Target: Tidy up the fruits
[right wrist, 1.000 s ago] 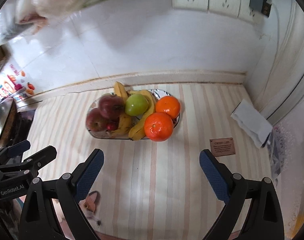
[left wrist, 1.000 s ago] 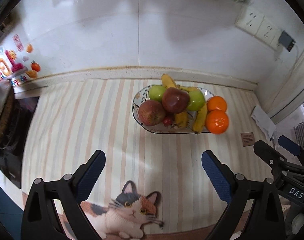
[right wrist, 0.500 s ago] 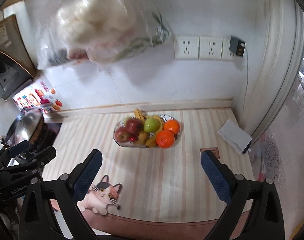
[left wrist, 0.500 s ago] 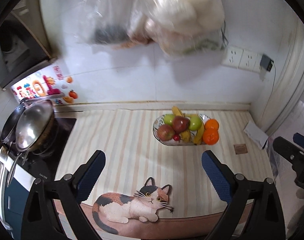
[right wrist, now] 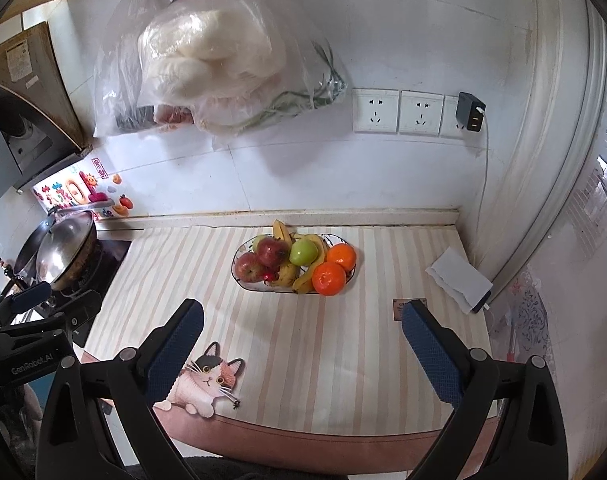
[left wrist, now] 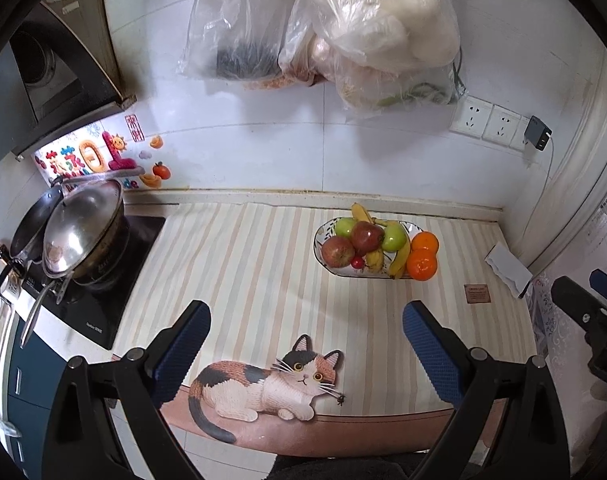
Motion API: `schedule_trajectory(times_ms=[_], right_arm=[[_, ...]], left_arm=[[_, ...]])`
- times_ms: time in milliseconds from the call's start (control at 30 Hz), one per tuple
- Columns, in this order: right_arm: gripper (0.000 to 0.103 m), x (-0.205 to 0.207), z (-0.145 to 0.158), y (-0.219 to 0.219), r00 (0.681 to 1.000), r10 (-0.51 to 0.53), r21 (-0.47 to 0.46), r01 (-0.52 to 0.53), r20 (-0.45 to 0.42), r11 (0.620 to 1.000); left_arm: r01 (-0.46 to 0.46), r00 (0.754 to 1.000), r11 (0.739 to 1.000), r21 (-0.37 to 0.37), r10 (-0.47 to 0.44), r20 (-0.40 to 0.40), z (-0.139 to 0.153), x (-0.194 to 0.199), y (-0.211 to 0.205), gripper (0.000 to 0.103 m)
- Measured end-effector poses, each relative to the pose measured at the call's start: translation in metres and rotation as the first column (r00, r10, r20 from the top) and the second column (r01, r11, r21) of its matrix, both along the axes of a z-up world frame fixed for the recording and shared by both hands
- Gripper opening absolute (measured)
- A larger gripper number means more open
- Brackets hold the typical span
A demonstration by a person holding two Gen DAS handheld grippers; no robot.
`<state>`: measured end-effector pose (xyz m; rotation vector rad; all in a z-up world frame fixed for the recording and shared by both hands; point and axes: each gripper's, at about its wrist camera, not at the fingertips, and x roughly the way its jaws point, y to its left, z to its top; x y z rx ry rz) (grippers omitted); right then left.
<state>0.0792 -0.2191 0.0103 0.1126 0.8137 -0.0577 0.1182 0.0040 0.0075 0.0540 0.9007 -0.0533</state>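
Note:
A patterned oval fruit plate [left wrist: 322, 258] [right wrist: 239, 278] stands on the striped counter mat near the back wall. It holds red apples [left wrist: 367, 236] [right wrist: 273, 251], green apples [left wrist: 394, 238] [right wrist: 303, 251], bananas [left wrist: 399, 260] [right wrist: 309, 274], two oranges [left wrist: 422, 265] [right wrist: 329, 278] at its right end, and a small red fruit [left wrist: 357, 263]. My left gripper [left wrist: 305, 332] is open and empty, well in front of the plate. My right gripper [right wrist: 301, 332] is also open and empty, held back near the counter's front edge.
A stove with a lidded wok [left wrist: 79, 236] [right wrist: 65, 254] sits at the left. Plastic bags [left wrist: 367, 36] [right wrist: 207, 64] hang on the wall above. A white cloth [left wrist: 507, 266] [right wrist: 459, 280] and a small brown card [left wrist: 478, 293] lie right. A cat picture [left wrist: 263, 384] marks the mat's front.
Both grippers have pulled back and up from the plate, so the whole counter, stove and hanging bags show. Both stay open and empty.

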Motion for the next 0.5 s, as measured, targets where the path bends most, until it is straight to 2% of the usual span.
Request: schedule_trajectory(times_ms=[133,167,500], right_arm=[[0.101,0.014,-0.013,0.001,1.0,-0.006,-0.025,0.007,0.009,1.0],[0.101,0.019,-0.018,0.001,1.0,-0.007,-0.028,0.007,0.003,1.0],[0.101,0.062,-0.065,-0.005,0.999,-0.047,-0.049,0.046,-0.017,0.998]], left_arm=[[0.004,1.0,0.999,-0.034,-0.004,-0.017,-0.014,0.012,-0.001,0.1],[0.003,1.0,1.0,-0.026,-0.004,-0.021,-0.019,0.016,-0.003,0.103],[0.019,1.0,1.0,0.019,-0.018,-0.025,-0.06,0.054,-0.019,0.103]])
